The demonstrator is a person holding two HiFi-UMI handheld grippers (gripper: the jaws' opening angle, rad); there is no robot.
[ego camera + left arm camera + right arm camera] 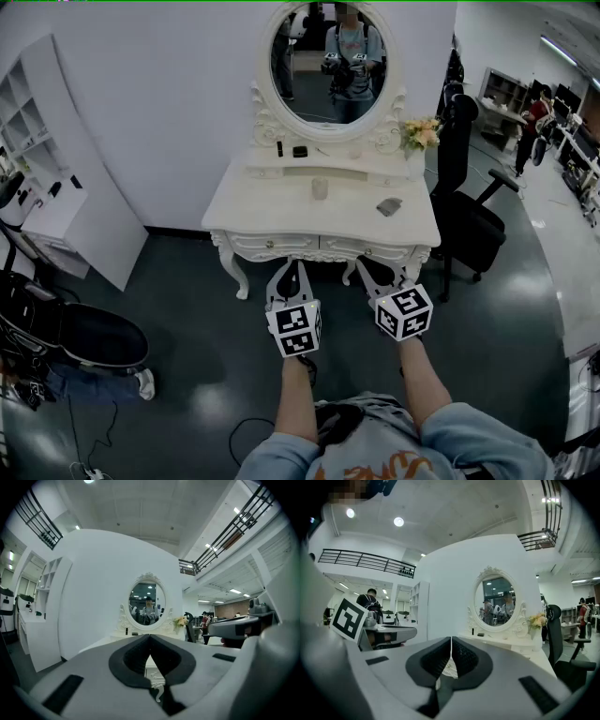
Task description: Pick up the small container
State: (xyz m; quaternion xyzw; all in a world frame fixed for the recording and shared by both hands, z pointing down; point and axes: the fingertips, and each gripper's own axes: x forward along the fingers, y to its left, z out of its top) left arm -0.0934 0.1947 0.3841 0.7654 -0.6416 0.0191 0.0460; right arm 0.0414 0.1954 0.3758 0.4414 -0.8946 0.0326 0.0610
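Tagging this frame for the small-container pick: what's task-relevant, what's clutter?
Job: small translucent container on white dressing table; left gripper, right gripper, jaws shut, empty.
Lying about: flat grey object, flowers in white vase, small black items on the shelf, black office chair, oval mirror.

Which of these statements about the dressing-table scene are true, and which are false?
1. A small pale cylindrical container stands on the white ornate dressing table. True.
2. The left claw is closed on the container. False: it is shut on nothing and is short of the table.
3. The right claw is shut with nothing in it. True.
4. The black office chair stands at the table's left in the head view. False: it stands at the table's right.
5. A pale flower bunch sits at the table's rear right corner. True.
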